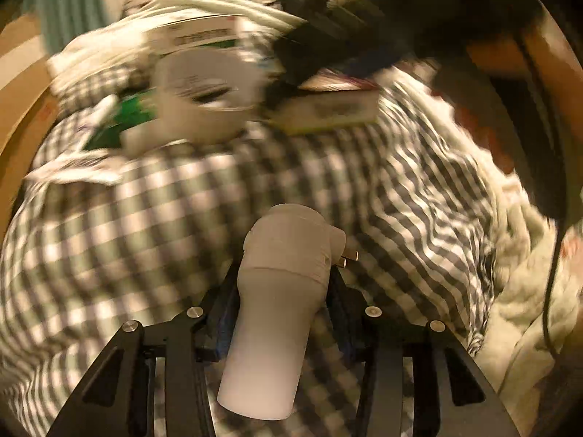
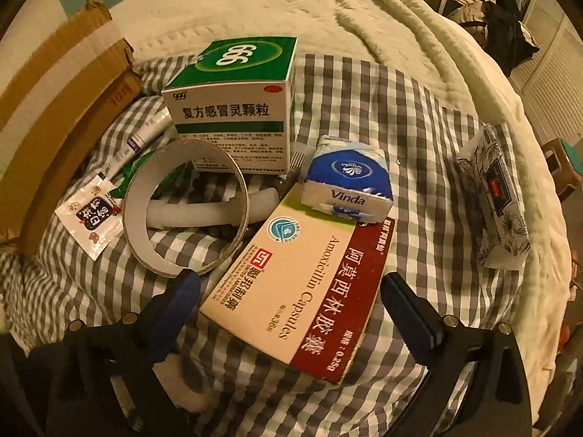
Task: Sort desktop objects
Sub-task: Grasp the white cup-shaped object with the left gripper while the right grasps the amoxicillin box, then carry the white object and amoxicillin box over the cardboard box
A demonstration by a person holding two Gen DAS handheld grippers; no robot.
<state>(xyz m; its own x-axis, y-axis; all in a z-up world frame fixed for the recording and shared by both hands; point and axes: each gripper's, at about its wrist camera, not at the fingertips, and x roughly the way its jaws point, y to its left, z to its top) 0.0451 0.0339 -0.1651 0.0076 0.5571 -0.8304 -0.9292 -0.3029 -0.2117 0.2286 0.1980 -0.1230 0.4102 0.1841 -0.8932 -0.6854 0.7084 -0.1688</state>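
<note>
Along the left edge of the right wrist view, a cardboard box (image 2: 54, 116) lies open on the checked cloth (image 2: 419, 138); we judge it the likely bin for sorted things. Beside it lie a small sachet (image 2: 91, 216), a tube (image 2: 145, 138) and a tape ring (image 2: 186, 205), with the green medicine box (image 2: 233, 109) behind and a Vinda tissue pack (image 2: 348, 182) resting on the far end of the amoxicillin box (image 2: 302, 291). A patterned packet (image 2: 495, 196) sits well apart at the right.

Our right gripper (image 2: 291, 298) has its jaws spread wide, one finger on either side of the amoxicillin box, touching neither edge: lined up, we think, for a grasp across its width.

Our left gripper (image 1: 280, 291) has its pads against a white plug adapter (image 1: 280, 284), prongs pointing right; the blurred view suggests, but cannot confirm, a firm clamp.
</note>
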